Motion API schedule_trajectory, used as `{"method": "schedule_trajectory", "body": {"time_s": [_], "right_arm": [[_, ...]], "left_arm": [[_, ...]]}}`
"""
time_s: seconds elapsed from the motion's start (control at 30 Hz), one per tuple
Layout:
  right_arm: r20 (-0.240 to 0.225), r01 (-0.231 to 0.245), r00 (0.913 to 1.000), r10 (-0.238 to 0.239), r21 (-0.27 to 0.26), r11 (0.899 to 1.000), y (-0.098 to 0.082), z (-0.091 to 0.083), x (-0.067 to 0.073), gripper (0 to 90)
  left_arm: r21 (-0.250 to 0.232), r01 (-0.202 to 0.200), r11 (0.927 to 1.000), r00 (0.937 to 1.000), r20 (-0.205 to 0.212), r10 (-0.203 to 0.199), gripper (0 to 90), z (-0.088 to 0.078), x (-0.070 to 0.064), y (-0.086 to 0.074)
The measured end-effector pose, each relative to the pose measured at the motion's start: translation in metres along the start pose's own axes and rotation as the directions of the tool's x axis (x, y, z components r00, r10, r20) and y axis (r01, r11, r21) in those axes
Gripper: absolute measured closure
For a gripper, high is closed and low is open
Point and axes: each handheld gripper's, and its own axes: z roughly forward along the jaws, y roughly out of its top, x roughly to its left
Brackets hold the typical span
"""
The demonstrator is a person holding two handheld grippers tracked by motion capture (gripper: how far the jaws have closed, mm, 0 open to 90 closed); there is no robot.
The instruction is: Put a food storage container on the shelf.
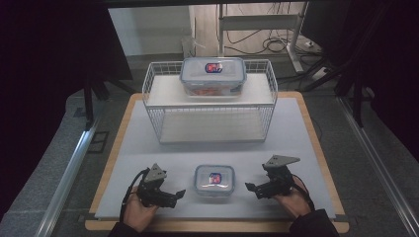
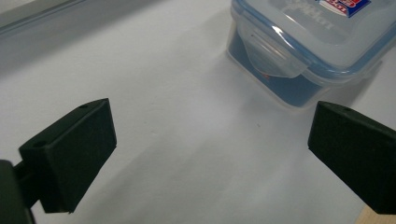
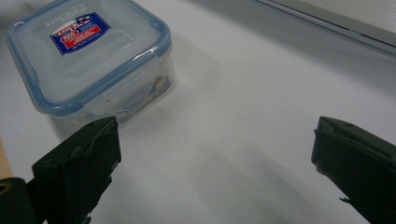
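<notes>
Both grippers are held with jaws wide apart and empty: the left gripper (image 1: 174, 193) just left of the small lidded container (image 1: 214, 179), the right gripper (image 1: 253, 189) just right of it. That container is set on the white surface (image 1: 148, 153), well in front of the wire rack (image 1: 210, 106).

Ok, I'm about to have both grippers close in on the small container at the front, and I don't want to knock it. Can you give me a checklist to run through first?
1. Left gripper open, nothing between its fingers: ok.
2. Right gripper open and empty, fingers wide apart: ok.
3. Small container lies between the two grippers, touched by neither: ok.
4. Its lid sits flat, and the side latch is folded down: ok. The other latches: cannot tell.
5. White mat around the container free of clutter: ok.
6. Top shelf of the wire rack free for it: not ok, since the large container fills its middle; lower shelf looks free.
</notes>
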Motion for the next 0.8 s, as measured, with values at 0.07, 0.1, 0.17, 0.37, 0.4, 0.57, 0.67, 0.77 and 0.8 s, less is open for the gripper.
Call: {"method": "schedule_trajectory", "body": {"time_s": [0.07,0.1,0.17,0.37,0.4,0.57,0.67,0.77,0.8], "right_arm": [[0.0,0.002,1.0,-0.002,-0.001,1.0,0.0,0.0,0.001,1.1],[0.0,0.008,1.0,-0.008,-0.002,1.0,0.002,0.0,0.002,1.5],[0.001,0.009,1.0,-0.009,-0.004,1.0,0.002,0.0,0.003,1.7],[0.0,0.001,1.0,-0.001,-0.012,1.0,0.007,-0.003,0.007,1.9],[0.0,-0.006,1.0,0.006,-0.016,1.0,0.01,-0.004,0.009,1.8],[-0.031,-0.027,0.9991,0.027,-0.005,1.0,0.013,-0.004,0.012,0.7],[-0.055,-0.047,0.9973,0.048,0.028,0.999,0.017,-0.002,0.016,4.8],[-0.07,-0.047,0.9963,0.05,0.04,0.998,0.02,0.001,0.019,9.5],[-0.081,-0.045,0.9956,0.048,0.039,0.998,0.021,0.003,0.019,10.6]], "left_arm": [[0.002,-0.004,1.0,1.0,0.002,0.004,1.1,0.0,-0.001,0.001],[0.001,-0.006,1.0,1.0,0.004,0.006,1.6,0.0,-0.002,0.002],[-0.002,-0.009,1.0,0.9999,0.005,0.009,1.8,-0.001,-0.003,0.004],[-0.039,0.011,0.9992,0.9992,0.04,-0.009,2.3,-0.005,-0.001,0.011],[-0.056,0.019,0.9982,0.9977,0.066,-0.015,2.5,-0.006,-0.001,0.015],[-0.055,0.026,0.9981,0.9943,0.105,-0.02,3.6,-0.003,-0.002,0.021],[-0.042,0.018,0.9989,0.9909,0.134,-0.012,5.0,0.004,-0.004,0.03],[-0.04,0.017,0.9991,0.9878,0.155,-0.01,5.1,0.008,-0.003,0.035],[-0.035,0.028,0.999,0.9842,0.176,-0.022,4.7,0.011,-0.002,0.037]]}}
